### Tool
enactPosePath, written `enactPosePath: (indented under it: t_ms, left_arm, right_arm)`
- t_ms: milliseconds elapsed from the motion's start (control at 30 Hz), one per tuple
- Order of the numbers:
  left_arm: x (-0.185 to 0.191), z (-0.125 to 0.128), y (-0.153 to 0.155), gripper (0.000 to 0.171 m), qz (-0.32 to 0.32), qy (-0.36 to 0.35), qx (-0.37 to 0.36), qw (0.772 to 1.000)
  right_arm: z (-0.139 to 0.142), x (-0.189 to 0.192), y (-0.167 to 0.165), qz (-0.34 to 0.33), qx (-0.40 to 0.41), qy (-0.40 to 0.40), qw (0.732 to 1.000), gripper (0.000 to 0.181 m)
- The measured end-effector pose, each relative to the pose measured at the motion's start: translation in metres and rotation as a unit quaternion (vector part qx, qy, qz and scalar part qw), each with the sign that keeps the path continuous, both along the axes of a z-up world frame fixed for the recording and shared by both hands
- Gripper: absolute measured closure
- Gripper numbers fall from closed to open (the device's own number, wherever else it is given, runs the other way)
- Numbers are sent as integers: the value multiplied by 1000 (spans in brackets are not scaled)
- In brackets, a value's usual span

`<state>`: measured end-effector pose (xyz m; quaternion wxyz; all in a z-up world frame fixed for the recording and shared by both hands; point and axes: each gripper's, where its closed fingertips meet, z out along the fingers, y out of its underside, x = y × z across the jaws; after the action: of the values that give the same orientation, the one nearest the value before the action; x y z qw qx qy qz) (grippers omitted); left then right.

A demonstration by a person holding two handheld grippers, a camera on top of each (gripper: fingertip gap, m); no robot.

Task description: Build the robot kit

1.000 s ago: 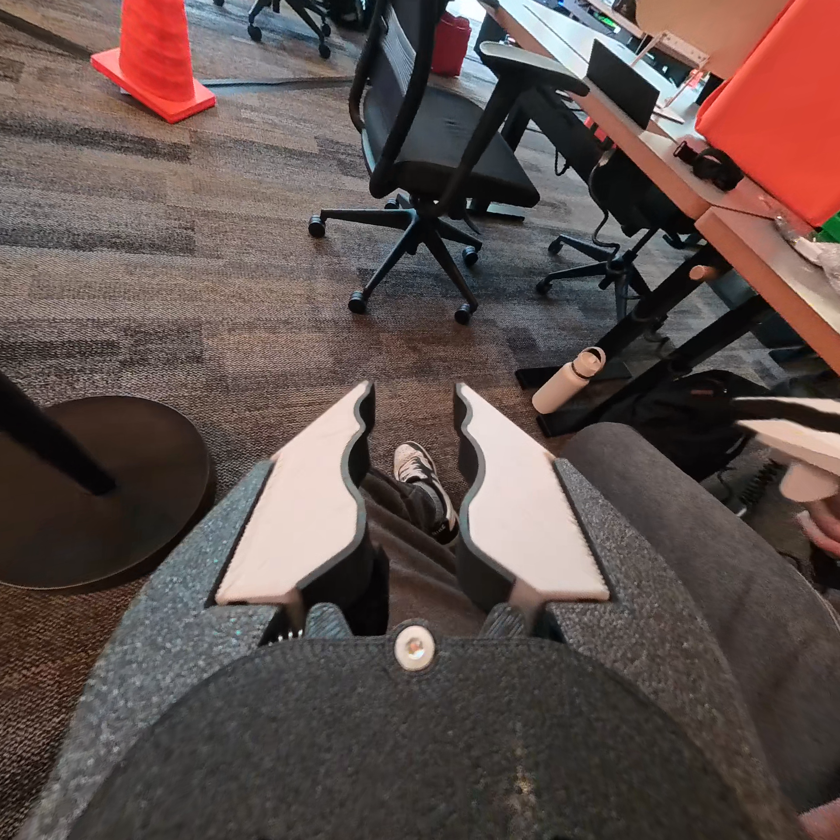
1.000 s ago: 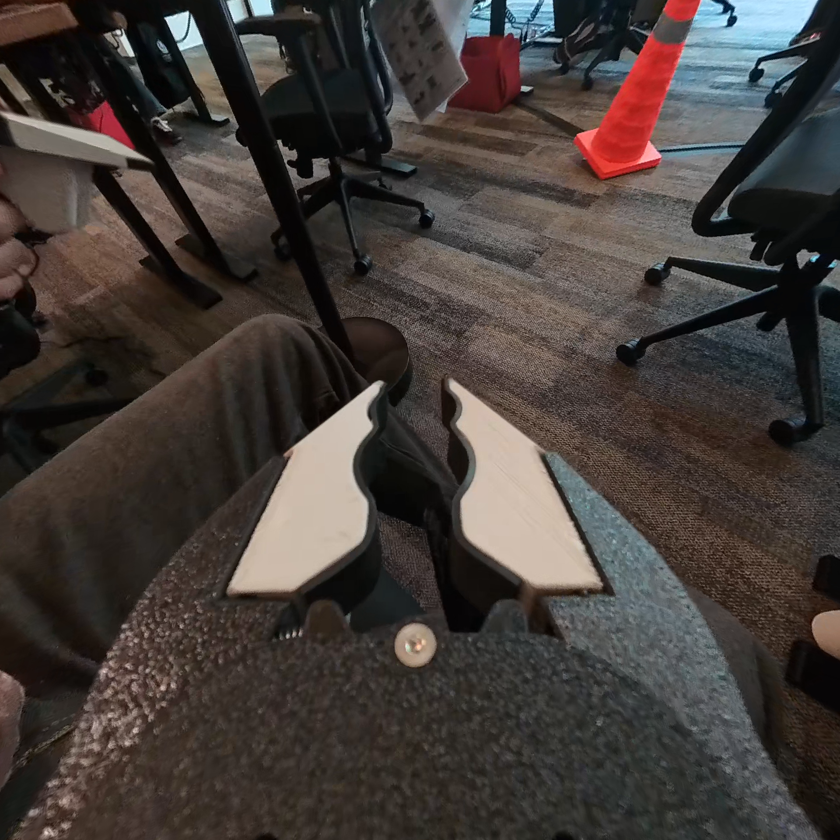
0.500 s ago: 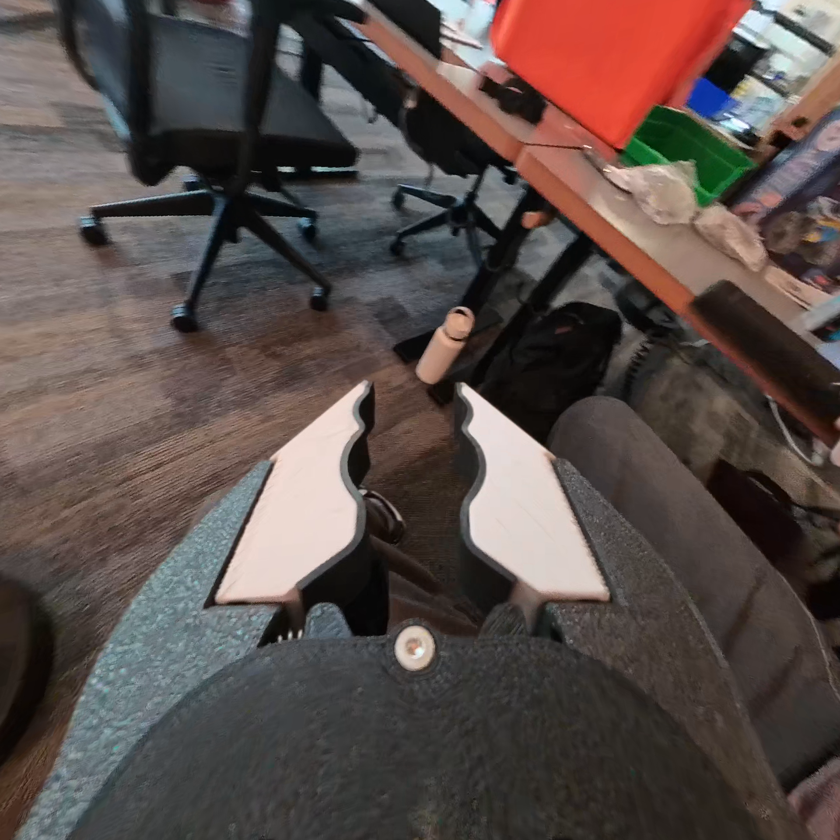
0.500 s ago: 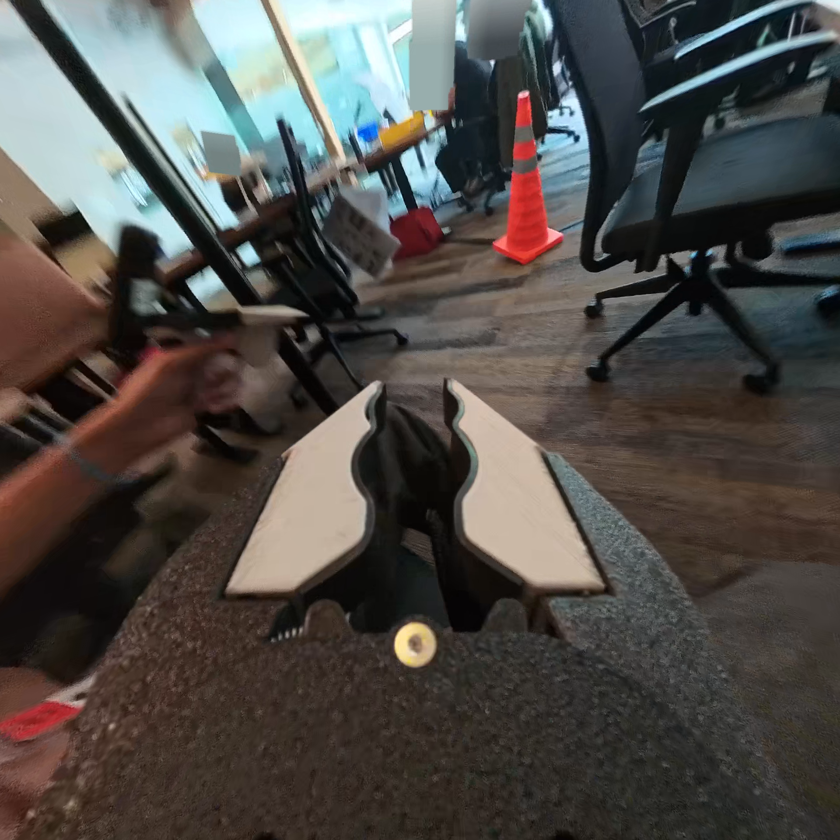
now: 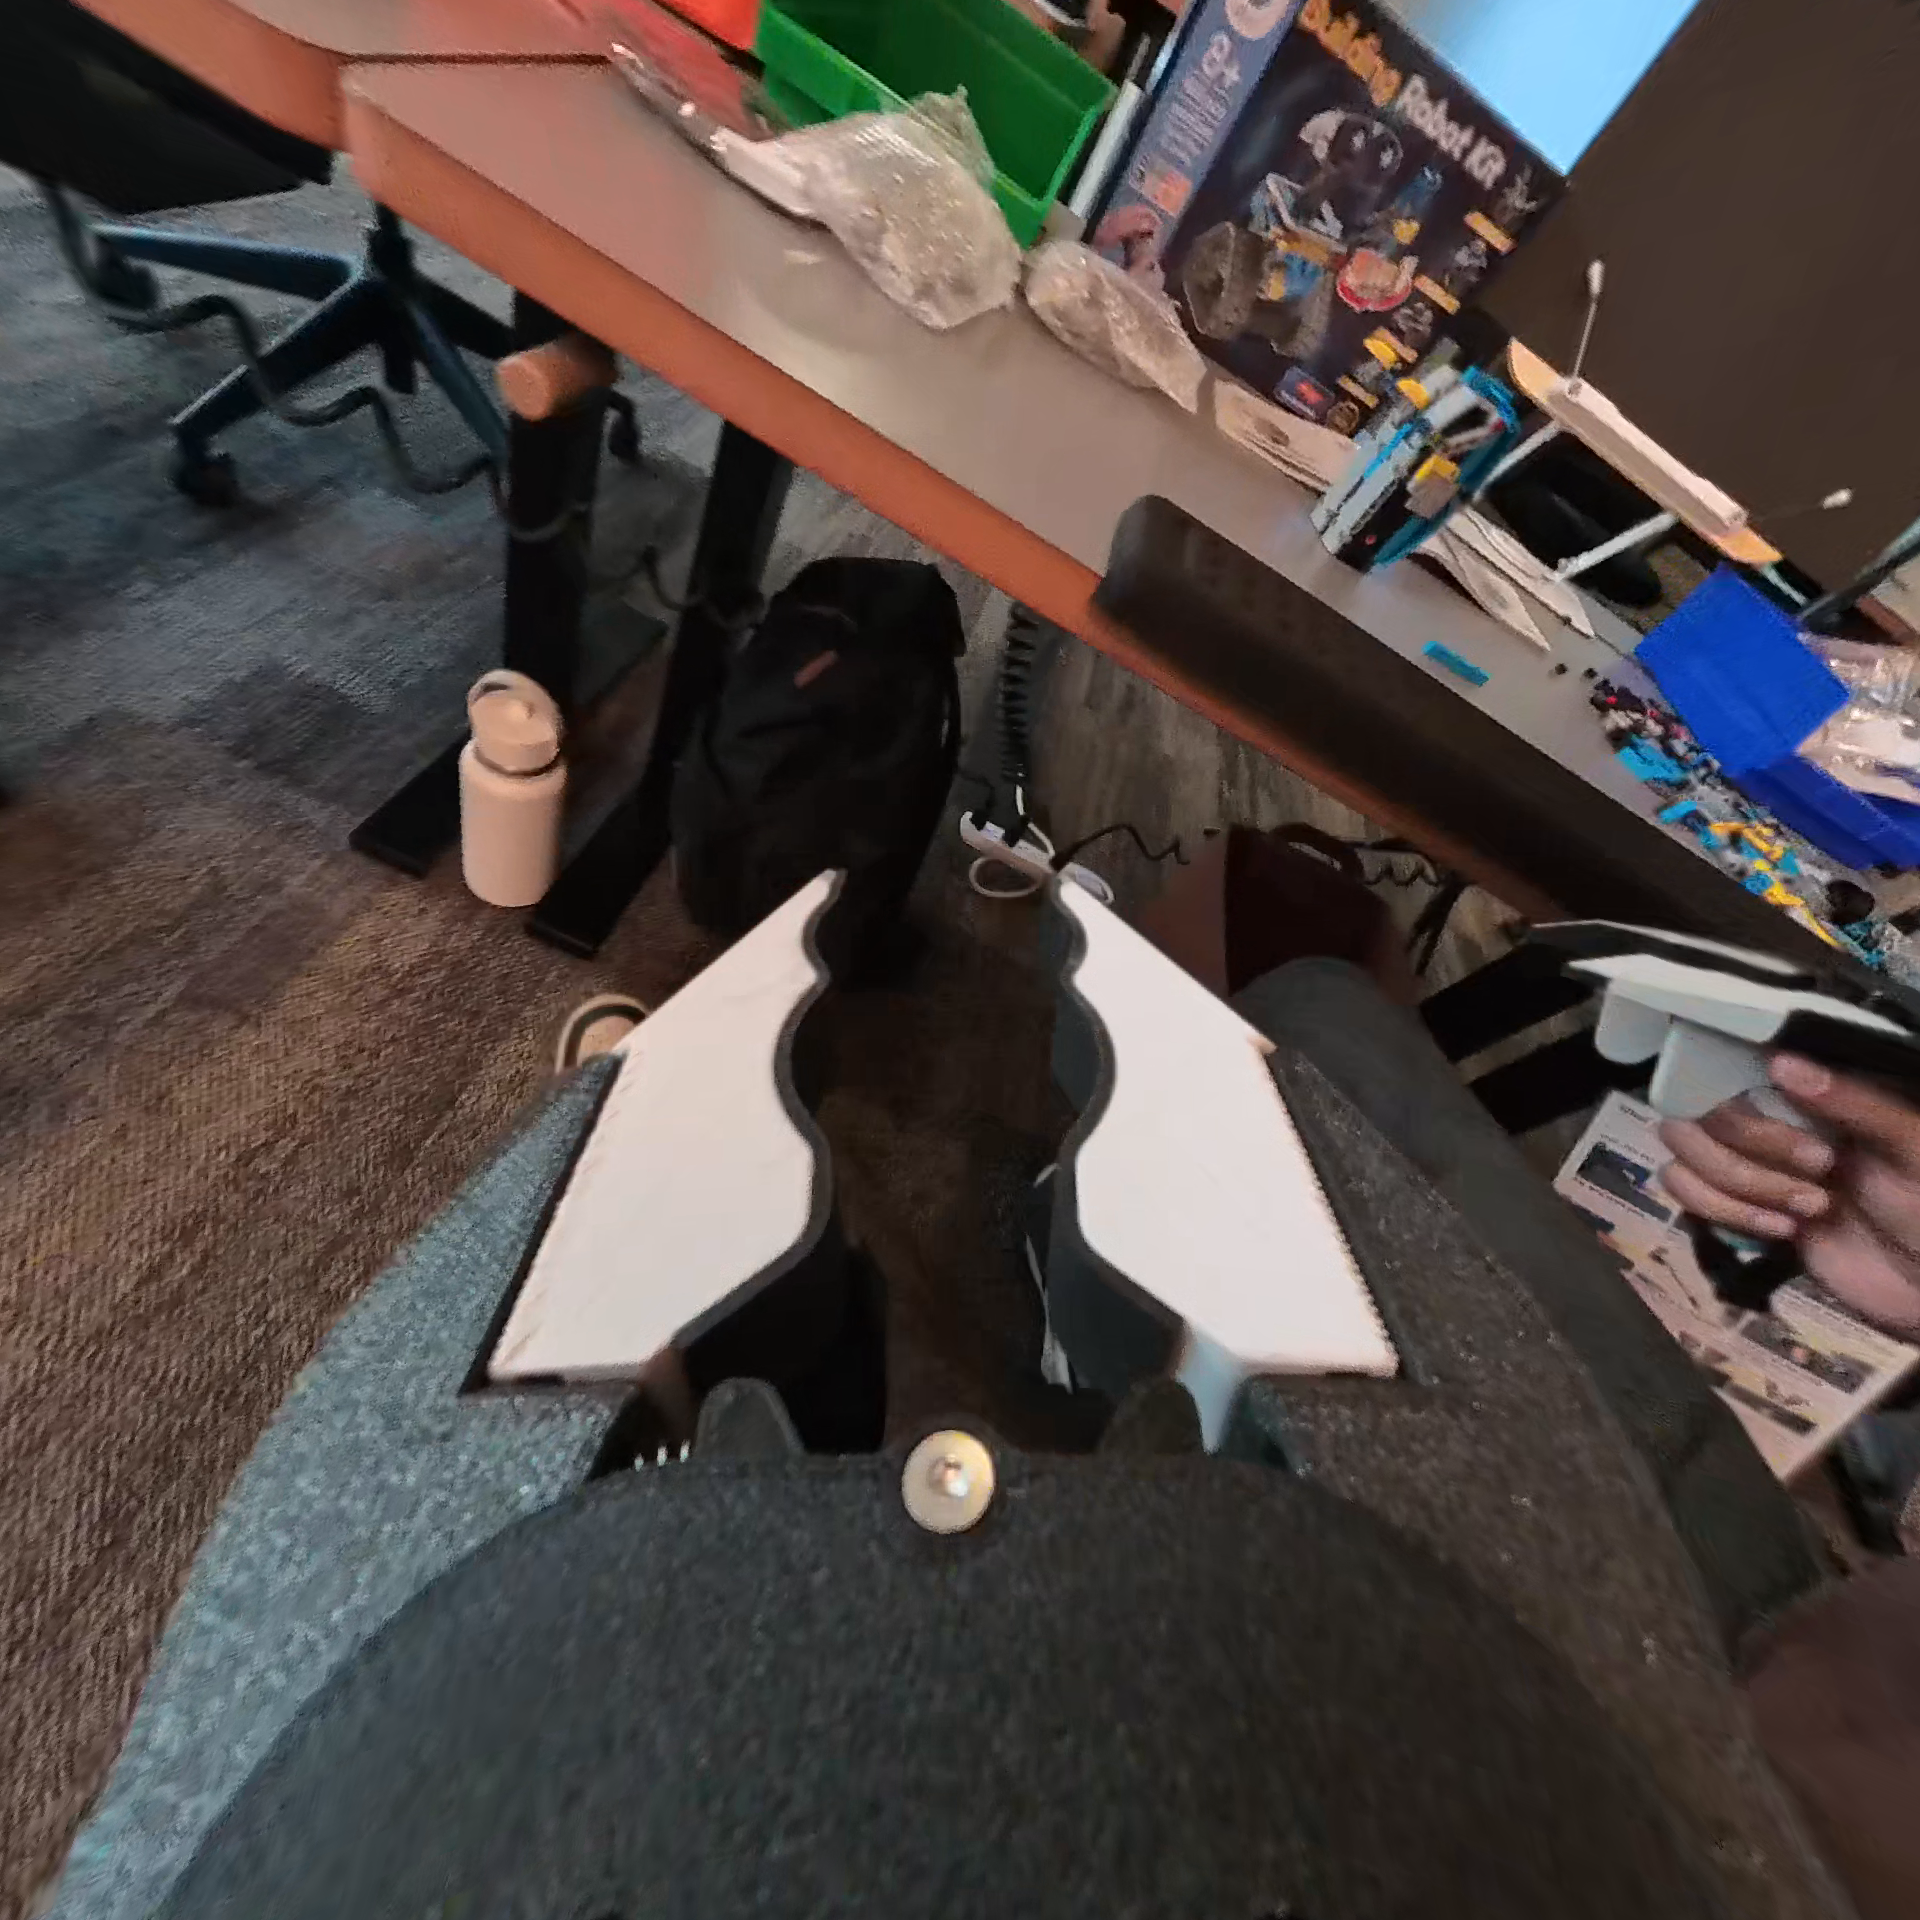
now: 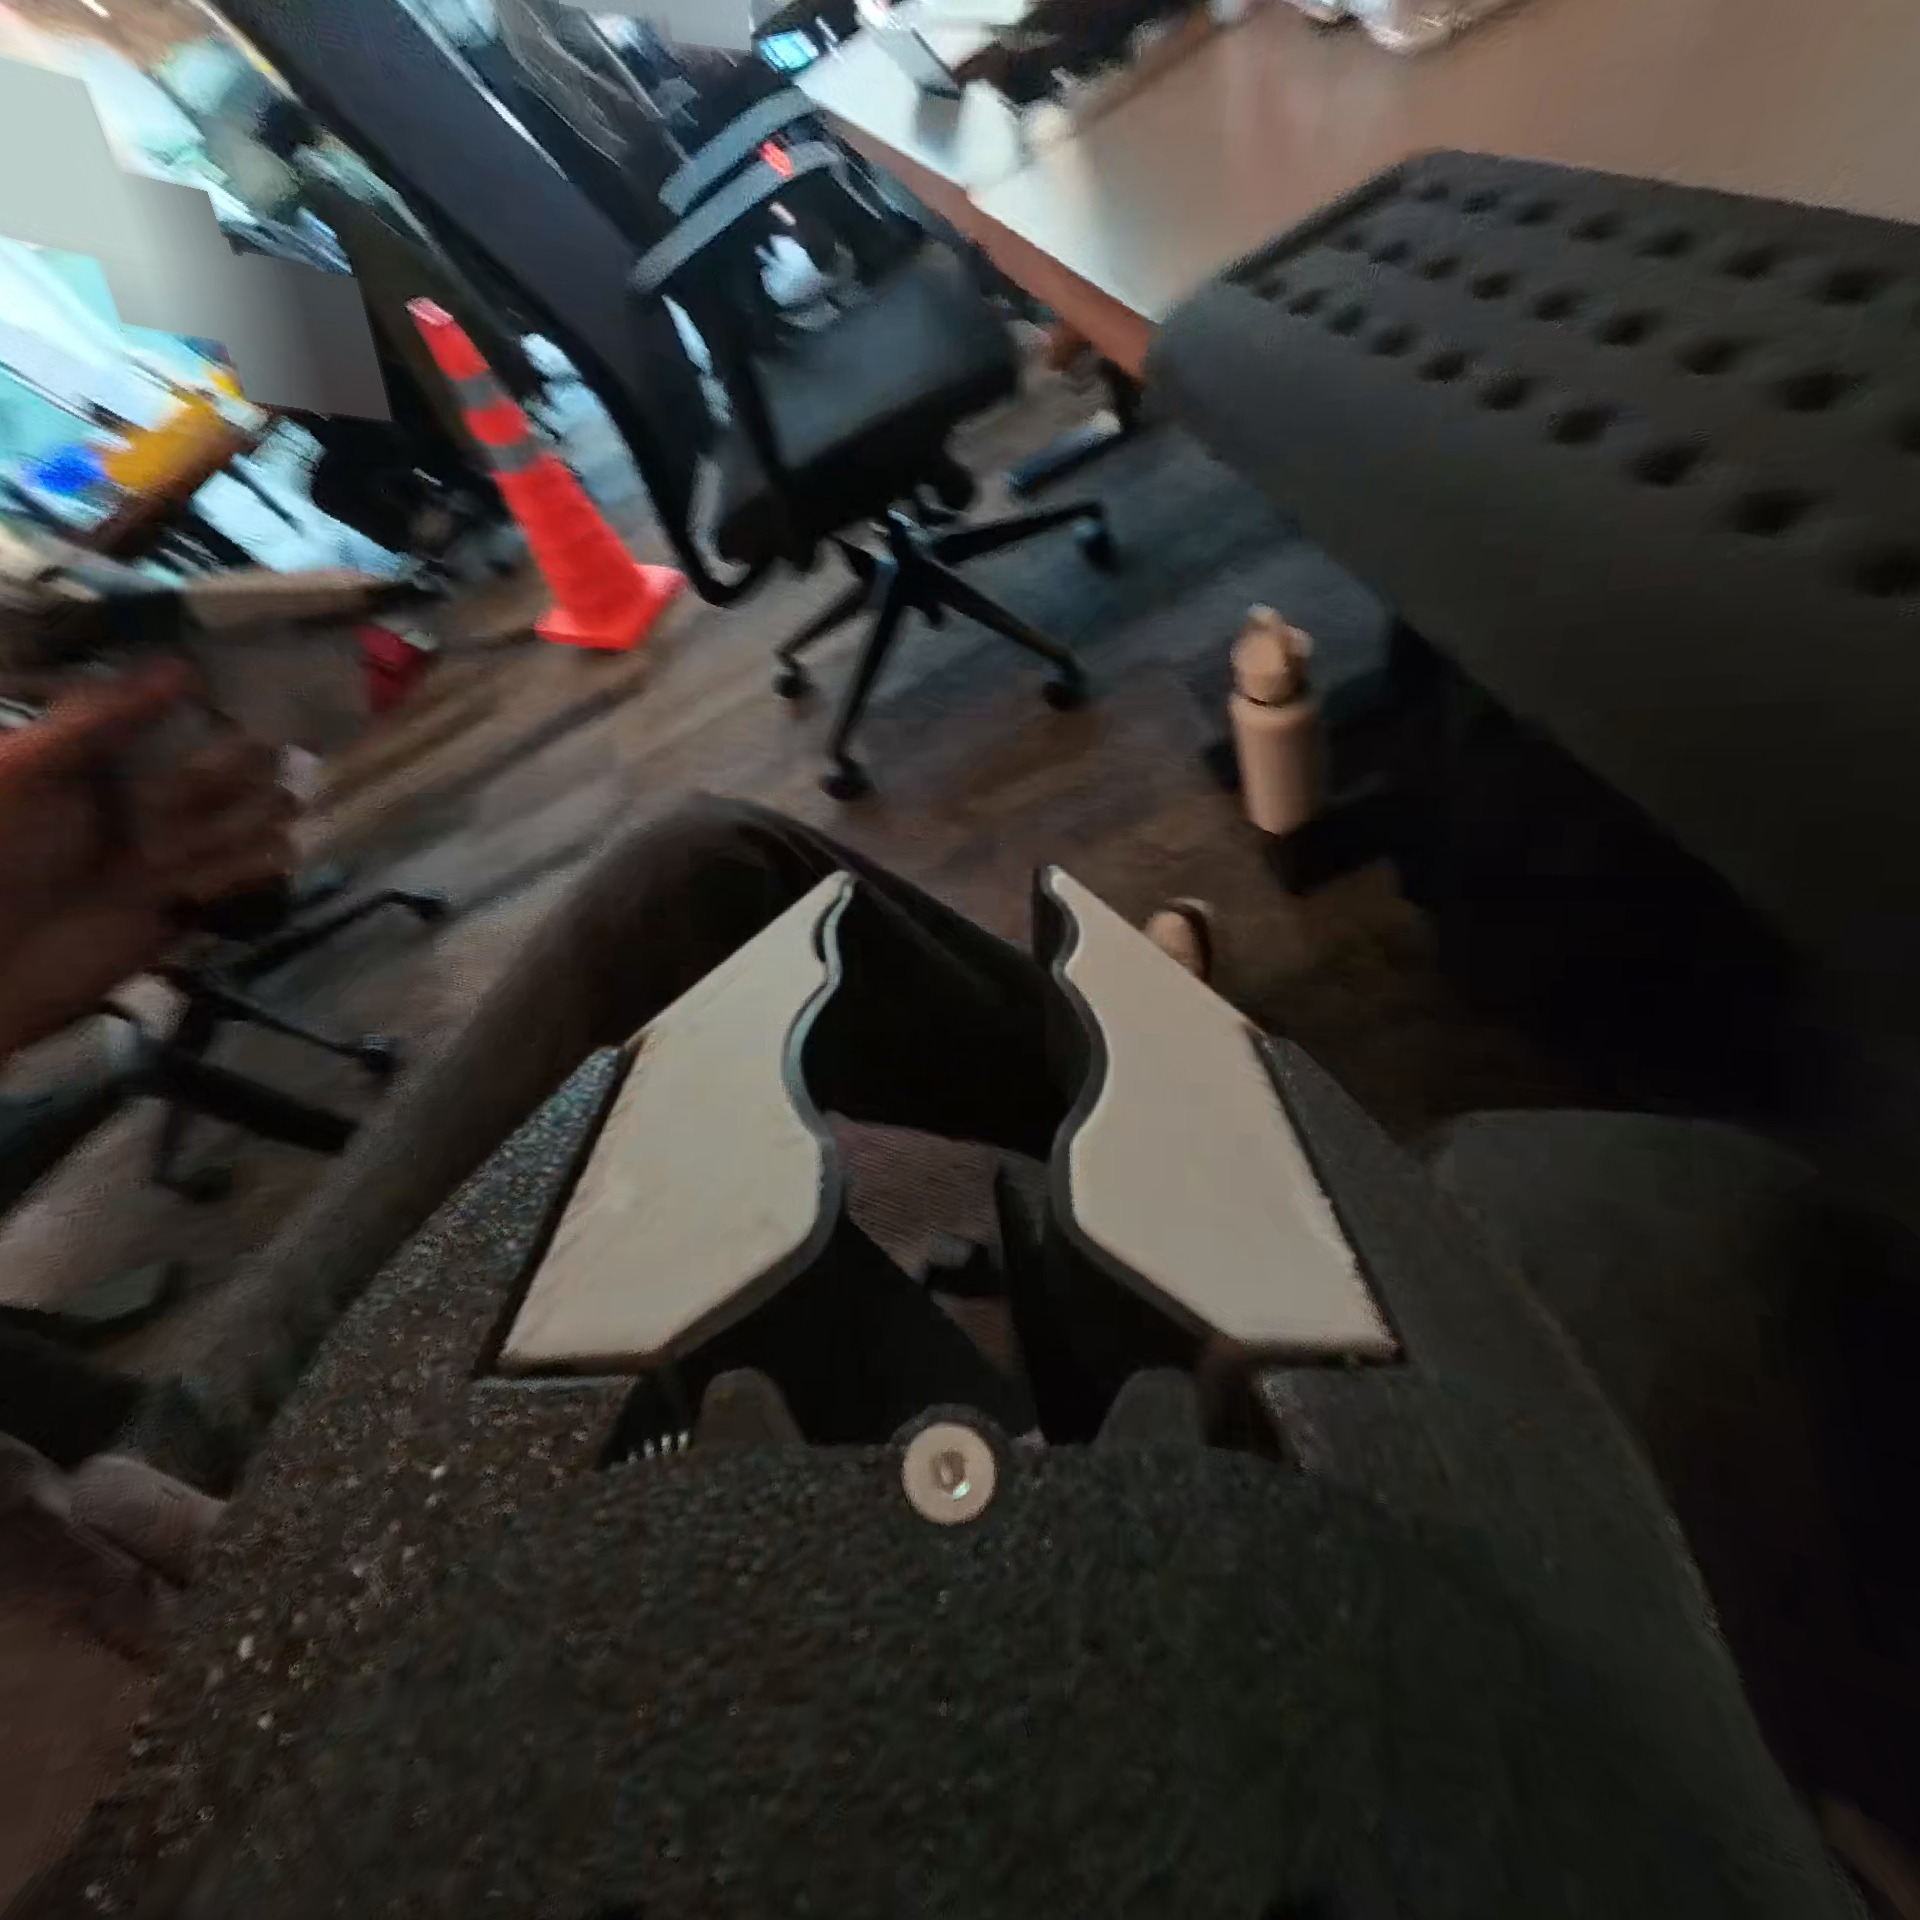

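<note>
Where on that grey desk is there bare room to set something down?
Bare grey desk top lies along the near orange edge, from the crinkled clear plastic bags to the black padded armrest. Crowded farther right: small coloured building pieces beside the blue plastic bins. Both grippers are empty.
</note>
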<state>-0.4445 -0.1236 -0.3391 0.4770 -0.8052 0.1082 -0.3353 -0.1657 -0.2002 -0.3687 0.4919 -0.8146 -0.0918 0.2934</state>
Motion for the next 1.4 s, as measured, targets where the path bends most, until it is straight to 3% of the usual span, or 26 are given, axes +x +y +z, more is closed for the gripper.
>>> enactPosePath:
  t_ms: [33, 133, 300, 467, 667, 800, 900, 1167, 1300, 1400]
  left_arm:
    - [12, -2, 10, 135, -10, 6, 3, 1000]
    - [45, -4, 45, 135, -39, 52, 26, 998]
    - [92, 13, 122, 137, -53, 177, 166, 969]
    - [176, 41, 157, 138, -130, 59, 139, 980]
    - [214, 24, 198, 138, -147, 117, 153, 970]
    - [214, 35, 199, 138, -151, 64, 141, 976]
    - [212, 34, 197, 138, -154, 60, 133, 977]
    - [226, 33, 176, 137, -182, 97, 168, 964]
    - [240, 24, 160, 131, -216, 134, 188, 949]
    - [259, 23, 145, 118, -253, 121, 185, 942]
  right_arm:
    - [-5, 12, 6, -8, -5, -33, 999, 148]
    - [-1, 38, 29, -18, 10, -88, 996, 148]
    - [21, 58, 63, -43, 22, -34, 998, 149]
    - [34, 56, 98, -79, -17, -7, 997, 149]
    - [42, 34, 109, -68, -48, -44, 996, 149]
    - [56, 14, 133, -57, -51, 17, 997, 149]
    - [56, 11, 139, -53, -36, 5, 998, 149]
    - [71, 18, 119, -62, -17, 3, 998, 148]
    - [81, 64, 102, -113, 22, 3, 993, 148]
    - [95, 128, 84, -175, 52, -3, 983, 147]
